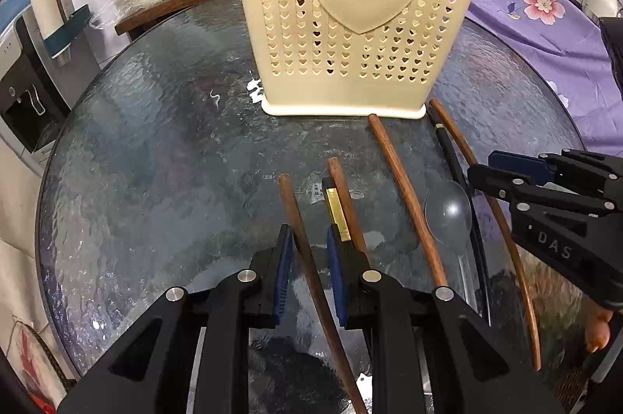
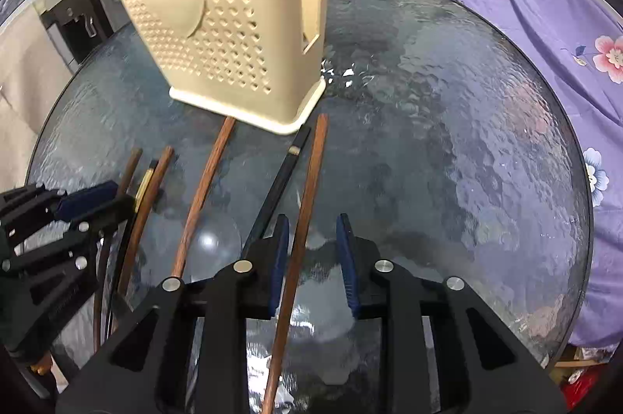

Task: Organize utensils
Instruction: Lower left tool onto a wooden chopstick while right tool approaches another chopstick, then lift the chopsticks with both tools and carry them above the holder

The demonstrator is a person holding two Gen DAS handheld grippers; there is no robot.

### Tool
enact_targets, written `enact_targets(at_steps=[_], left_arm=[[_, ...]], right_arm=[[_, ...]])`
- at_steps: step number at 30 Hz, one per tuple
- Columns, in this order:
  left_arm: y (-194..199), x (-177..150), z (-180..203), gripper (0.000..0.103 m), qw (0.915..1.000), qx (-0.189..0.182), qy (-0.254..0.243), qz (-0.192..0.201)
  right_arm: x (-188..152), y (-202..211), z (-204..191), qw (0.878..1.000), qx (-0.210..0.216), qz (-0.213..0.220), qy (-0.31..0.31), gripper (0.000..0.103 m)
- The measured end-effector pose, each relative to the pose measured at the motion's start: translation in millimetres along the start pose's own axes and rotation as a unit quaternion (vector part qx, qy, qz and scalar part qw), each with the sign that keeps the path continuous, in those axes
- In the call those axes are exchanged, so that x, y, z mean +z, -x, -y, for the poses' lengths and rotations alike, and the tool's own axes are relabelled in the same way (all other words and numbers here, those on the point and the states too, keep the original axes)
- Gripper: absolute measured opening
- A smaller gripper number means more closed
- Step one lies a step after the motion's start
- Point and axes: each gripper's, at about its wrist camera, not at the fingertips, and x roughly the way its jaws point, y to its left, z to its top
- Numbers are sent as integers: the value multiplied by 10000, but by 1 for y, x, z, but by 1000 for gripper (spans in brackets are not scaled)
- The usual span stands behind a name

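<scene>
— Chopsticks lie on the glass table [image 1: 155,141], yes? Where are they from the left tool [image 1: 307,258]?

— One brown chopstick [image 1: 307,258] passes between its blue pads [image 1: 284,270], which stand apart and do not press it. Just to its right side lies a black chopstick with gold band [image 1: 338,215] next to another brown one [image 1: 346,196].

— And the right tool [image 2: 313,258]?

— Also apart. A brown chopstick [image 2: 307,188] runs between its fingers, close to the left pad [image 2: 279,258]. A black chopstick [image 2: 280,188] lies just left of it, and a clear spoon [image 2: 210,242] further left.

— The holder?

— The cream utensil holder [image 1: 362,5] stands upright ahead of both tools, beyond the chopstick tips.
</scene>
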Motion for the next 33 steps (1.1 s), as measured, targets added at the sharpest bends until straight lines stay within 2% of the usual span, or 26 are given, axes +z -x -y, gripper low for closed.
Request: enact_targets(at_steps=[5, 7, 9, 16, 19, 22, 26, 33], left_arm=[[-1, 0, -2, 15, 10000, 59, 7, -8], [-1, 0, 0, 14, 9999, 109, -14, 9], [-1, 0, 0, 9, 9999, 133, -18, 21], [1, -4, 5, 9, 9997, 226, 53, 107], [3, -7, 6, 7, 9997, 118, 169, 147], [6, -9, 3, 7, 9993, -50, 295, 202], [27, -9, 0, 7, 9978, -146, 411, 490], [85, -4, -12, 6, 9896, -496, 720, 1138]], right_arm=[[5, -3, -1, 10000, -75, 39, 29, 17], [6, -2, -6, 9998, -118, 59, 142, 9], [4, -2, -10, 9996, -195, 104, 187, 8], [1, 0, -3, 9998, -25, 183, 58, 8], [-3, 4, 6, 9991, 245, 286, -173, 7], [-4, 14, 13, 9977, 339, 515, -278, 7], [-7, 37, 20, 9943, 562, 839, -333, 7], [-10, 88, 40, 9764, 1594, 1317, -622, 7]])
